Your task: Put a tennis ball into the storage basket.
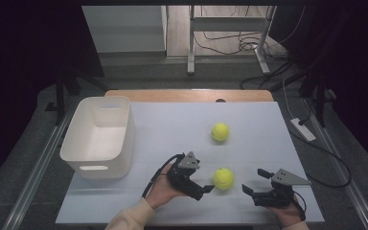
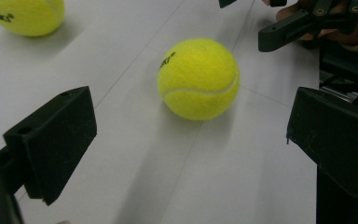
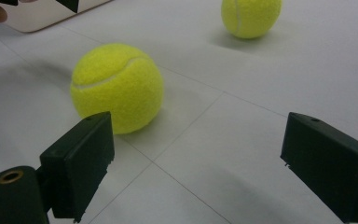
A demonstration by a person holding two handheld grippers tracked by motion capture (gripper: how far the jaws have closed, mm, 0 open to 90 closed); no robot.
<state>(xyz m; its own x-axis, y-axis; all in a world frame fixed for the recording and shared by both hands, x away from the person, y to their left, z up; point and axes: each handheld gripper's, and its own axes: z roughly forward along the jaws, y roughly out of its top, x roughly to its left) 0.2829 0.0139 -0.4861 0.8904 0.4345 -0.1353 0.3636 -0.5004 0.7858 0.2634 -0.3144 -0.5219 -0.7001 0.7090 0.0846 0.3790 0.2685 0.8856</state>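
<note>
Left hand-held gripper (image 1: 200, 181) gapes wide – near tennis ball (image 1: 223, 178) just ahead, seemingly untouched – right hand-held gripper (image 1: 255, 182) likewise open.

The left gripper (image 1: 201, 184) and right gripper (image 1: 255, 183) are black, blocky-jawed, each topped with a grey three-cornered plate. A black cable loops from the left one. A cream sleeve (image 1: 129, 218) covers the left forearm.
</note>
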